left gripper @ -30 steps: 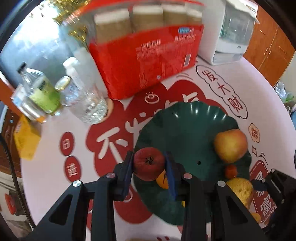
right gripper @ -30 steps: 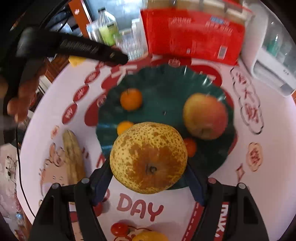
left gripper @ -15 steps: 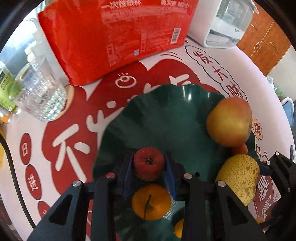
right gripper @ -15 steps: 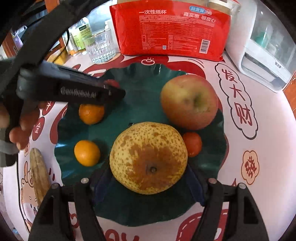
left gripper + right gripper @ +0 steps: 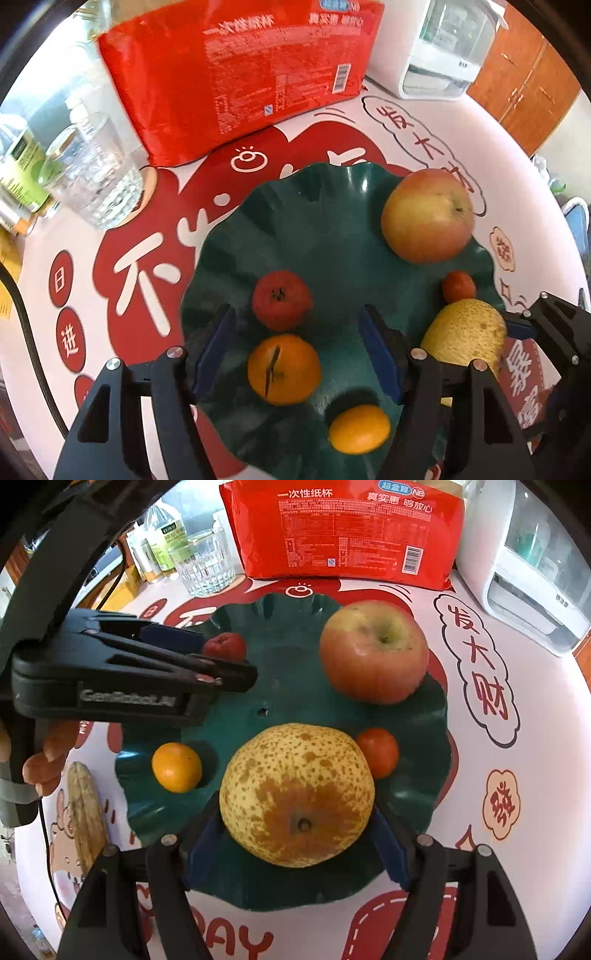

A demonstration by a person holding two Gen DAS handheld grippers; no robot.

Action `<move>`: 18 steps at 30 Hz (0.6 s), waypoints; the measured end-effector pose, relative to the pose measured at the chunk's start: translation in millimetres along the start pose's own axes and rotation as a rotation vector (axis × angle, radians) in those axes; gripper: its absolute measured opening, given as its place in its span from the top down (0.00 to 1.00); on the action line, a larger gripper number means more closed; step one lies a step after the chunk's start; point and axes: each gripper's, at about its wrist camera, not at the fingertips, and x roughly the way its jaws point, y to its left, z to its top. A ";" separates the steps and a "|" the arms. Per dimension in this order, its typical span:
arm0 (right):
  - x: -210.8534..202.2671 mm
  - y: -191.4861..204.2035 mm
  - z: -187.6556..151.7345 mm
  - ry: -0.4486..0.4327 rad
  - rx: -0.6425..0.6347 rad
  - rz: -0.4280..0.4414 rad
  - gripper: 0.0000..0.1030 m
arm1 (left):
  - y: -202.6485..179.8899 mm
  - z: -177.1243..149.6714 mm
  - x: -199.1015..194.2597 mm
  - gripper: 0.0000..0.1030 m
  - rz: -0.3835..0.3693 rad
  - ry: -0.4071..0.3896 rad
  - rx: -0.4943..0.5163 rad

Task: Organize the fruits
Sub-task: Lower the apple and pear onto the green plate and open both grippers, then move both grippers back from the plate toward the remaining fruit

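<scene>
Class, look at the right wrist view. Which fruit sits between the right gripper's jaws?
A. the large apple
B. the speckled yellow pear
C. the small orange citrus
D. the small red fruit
B: the speckled yellow pear fills the gap between the right gripper's jaws, over the green plate; the large apple lies farther back on that plate.

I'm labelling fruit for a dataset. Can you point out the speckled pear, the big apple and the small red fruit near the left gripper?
speckled pear (image 5: pixel 297 794): right wrist view, middle of its spotted skin.
big apple (image 5: pixel 373 651): right wrist view, centre of its side.
small red fruit (image 5: pixel 282 304): left wrist view, by its dark calyx.
</scene>
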 end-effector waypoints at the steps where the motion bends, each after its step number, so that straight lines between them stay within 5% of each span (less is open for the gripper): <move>1: -5.3 0.2 0.0 -0.023 -0.004 0.001 0.25 | 1.5 -1.4 -4.8 0.33 -0.001 -0.006 -0.006; 6: -29.7 7.1 1.2 -0.091 -0.043 -0.004 0.17 | 4.1 -9.9 -31.5 0.30 0.011 -0.035 -0.034; 18: -90.3 16.8 -17.0 -0.146 -0.069 -0.024 0.17 | -14.3 -49.7 -110.8 0.29 0.032 -0.082 -0.084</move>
